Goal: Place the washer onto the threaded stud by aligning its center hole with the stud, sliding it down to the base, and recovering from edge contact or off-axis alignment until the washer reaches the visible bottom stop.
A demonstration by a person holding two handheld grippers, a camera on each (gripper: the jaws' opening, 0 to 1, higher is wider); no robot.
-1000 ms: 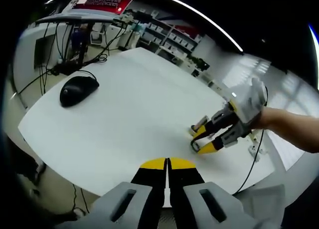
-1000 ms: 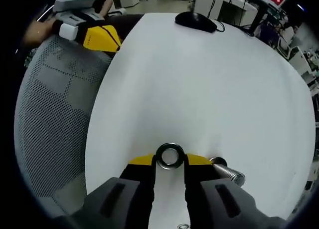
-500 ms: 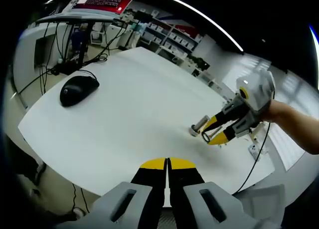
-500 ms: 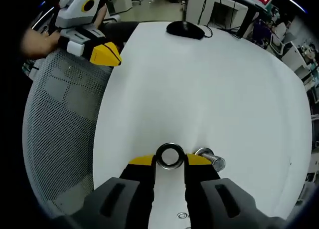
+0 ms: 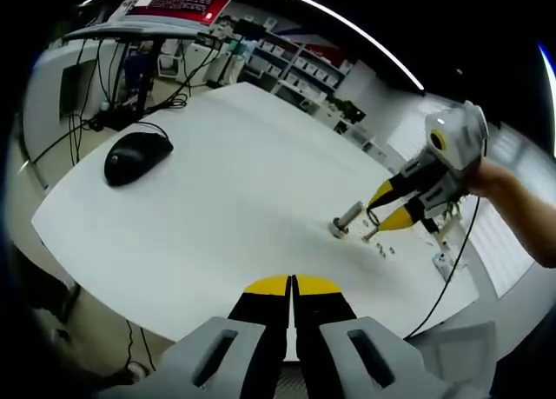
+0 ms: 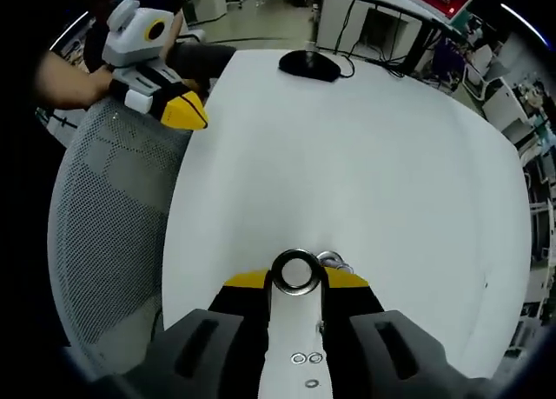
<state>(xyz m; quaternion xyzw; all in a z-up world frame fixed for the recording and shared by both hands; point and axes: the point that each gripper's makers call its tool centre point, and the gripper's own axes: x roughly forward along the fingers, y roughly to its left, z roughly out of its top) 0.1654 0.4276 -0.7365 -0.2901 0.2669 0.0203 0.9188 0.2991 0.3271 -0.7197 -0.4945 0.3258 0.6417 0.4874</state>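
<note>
My right gripper [image 6: 295, 280] is shut on a steel washer [image 6: 295, 272], held flat between its yellow tips. The threaded stud [image 6: 331, 262] peeks out just behind and right of the washer, mostly hidden by it. In the left gripper view the stud [image 5: 346, 218] stands upright on the white table, and the right gripper [image 5: 388, 211] hovers tilted just to its right and above, with the washer [image 5: 373, 216] at its tips beside the stud's top. My left gripper [image 5: 291, 285] is shut on nothing at the near table edge.
Three spare washers [image 6: 305, 359] lie on the white table [image 6: 365, 156] near my right jaws. A black mouse [image 5: 135, 156] with its cable sits at the far side. A grey mesh chair [image 6: 104, 234] stands beside the table, with the left gripper [image 6: 181, 110] above it.
The right gripper has lifted off the table with the washer and risen above the stud, so the stud now sits behind the washer. The left gripper has not moved.
</note>
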